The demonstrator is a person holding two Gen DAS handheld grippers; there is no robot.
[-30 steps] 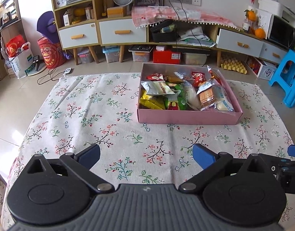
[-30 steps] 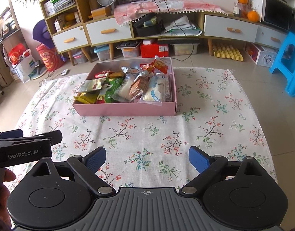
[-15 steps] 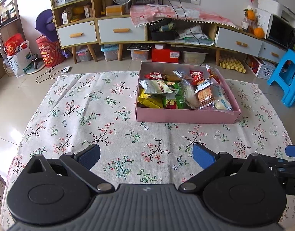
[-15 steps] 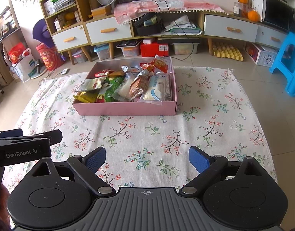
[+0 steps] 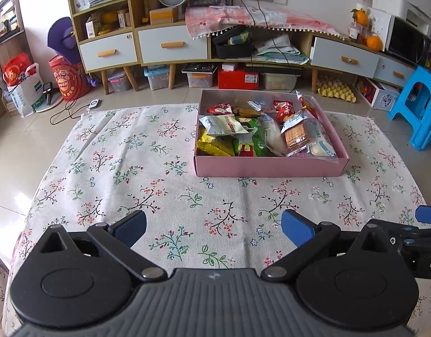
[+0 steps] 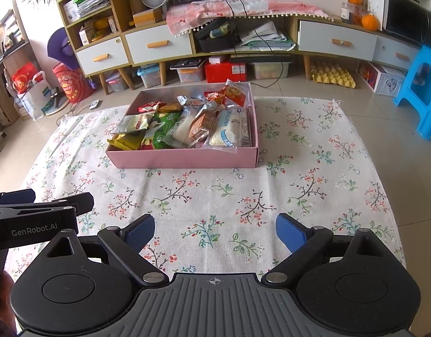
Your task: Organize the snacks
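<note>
Both grippers hover low over the near edge of a flowered cloth (image 5: 108, 151), each with its blue pads spread wide and nothing between them: the left gripper (image 5: 212, 226) and the right gripper (image 6: 215, 231). The pink box (image 6: 184, 160) sits on the cloth well ahead of both, toward the far side, packed with wrapped snacks (image 6: 198, 125); no snack appears loose on the cloth. Judged from this, the sorting is at or near its finish, or a fresh reach into the box is about to begin.

A good reach would come in over the near wall from above, pads kept apart until they straddle a single packet, since the wrappers overlap and are likely to slip.

The box lies with its long axis running left to right across both views. The pale packets (image 5: 271, 137) at its right half lie with their long axes near to far.
</note>
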